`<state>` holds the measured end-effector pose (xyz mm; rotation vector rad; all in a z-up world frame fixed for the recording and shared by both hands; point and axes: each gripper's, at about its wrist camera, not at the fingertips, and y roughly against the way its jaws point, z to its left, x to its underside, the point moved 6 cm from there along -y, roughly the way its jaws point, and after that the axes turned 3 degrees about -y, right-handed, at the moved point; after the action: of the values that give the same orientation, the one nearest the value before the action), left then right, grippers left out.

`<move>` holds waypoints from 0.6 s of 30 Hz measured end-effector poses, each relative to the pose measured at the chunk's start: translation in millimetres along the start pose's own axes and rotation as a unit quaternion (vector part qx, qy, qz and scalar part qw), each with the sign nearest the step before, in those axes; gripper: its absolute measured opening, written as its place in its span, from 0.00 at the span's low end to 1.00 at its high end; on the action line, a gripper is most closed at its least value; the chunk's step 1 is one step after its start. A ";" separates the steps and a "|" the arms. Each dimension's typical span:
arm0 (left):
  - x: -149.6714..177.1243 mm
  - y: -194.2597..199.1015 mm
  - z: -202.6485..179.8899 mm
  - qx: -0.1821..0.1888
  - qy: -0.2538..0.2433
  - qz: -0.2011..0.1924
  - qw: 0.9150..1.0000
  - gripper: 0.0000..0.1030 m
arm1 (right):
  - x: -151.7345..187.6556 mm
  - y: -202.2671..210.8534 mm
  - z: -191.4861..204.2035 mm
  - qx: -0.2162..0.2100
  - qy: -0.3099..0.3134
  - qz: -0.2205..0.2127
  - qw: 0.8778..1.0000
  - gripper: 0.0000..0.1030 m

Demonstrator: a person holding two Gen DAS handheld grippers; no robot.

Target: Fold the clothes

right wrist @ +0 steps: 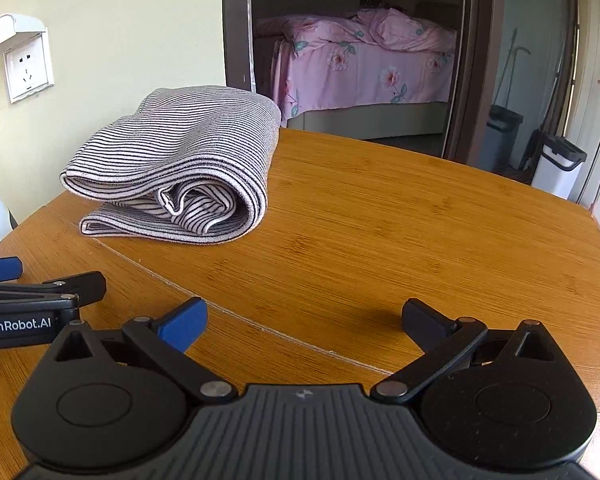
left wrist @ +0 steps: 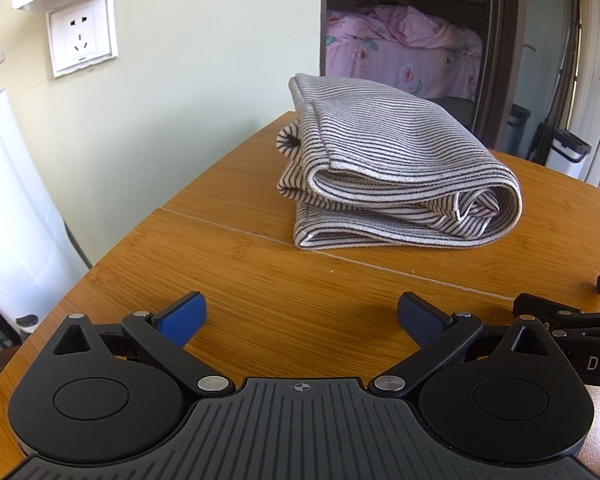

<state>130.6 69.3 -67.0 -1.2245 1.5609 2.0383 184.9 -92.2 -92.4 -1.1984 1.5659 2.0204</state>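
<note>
Left wrist view has the folded striped garment [left wrist: 396, 168] at one o'clock on the wooden table [left wrist: 260, 280], both the left gripper [left wrist: 302, 314] and right gripper [right wrist: 304, 316] spread wide and empty (nothing gripped), so nudging its loosely rolled edge could spill the layers.

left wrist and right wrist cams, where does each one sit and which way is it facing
Left wrist view: sits on the left gripper, low over the wooden table, facing the folded striped garment and the wall socket; its own open blue-padded fingers show, with the right gripper's edge at right.
Right wrist view: sits on the right gripper, facing across the table toward the bedroom doorway; its open fingers show, with the left gripper at left.
Shared: the garment, table, socket, pink bed and white bin.
</note>
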 end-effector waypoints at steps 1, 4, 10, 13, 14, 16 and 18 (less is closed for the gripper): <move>0.1 0.2 -0.1 0.000 0.000 0.000 1.000 1.00 | -0.1 0.1 -1.3 0.000 0.000 0.000 1.000 1.00; 0.5 0.8 -0.5 0.000 0.000 0.000 1.000 1.00 | -0.5 0.1 -2.4 0.000 0.001 0.000 1.000 1.00; 0.1 0.0 -0.3 0.000 0.000 0.000 1.000 1.00 | -0.3 0.6 -2.6 -0.001 0.001 0.000 1.000 1.00; 0.4 1.0 -0.4 0.000 0.000 0.000 1.000 1.00 | -0.5 1.2 -2.7 -0.001 0.001 0.000 1.000 1.00; 0.5 1.1 -0.4 0.000 0.001 0.000 1.000 1.00 | -0.5 1.3 -2.9 -0.001 0.001 0.000 1.000 1.00; 0.7 1.2 -0.2 0.001 0.001 0.000 1.000 1.00 | 0.0 2.1 -3.2 -0.001 0.001 0.000 1.000 1.00; 0.9 1.3 0.4 0.005 -0.001 0.000 1.000 1.00 | -0.3 1.7 -3.5 -0.001 0.002 0.000 1.000 1.00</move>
<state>129.0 68.9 -66.8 -1.2177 1.5677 2.0290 185.4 -95.9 -91.3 -1.2035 1.5668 2.0210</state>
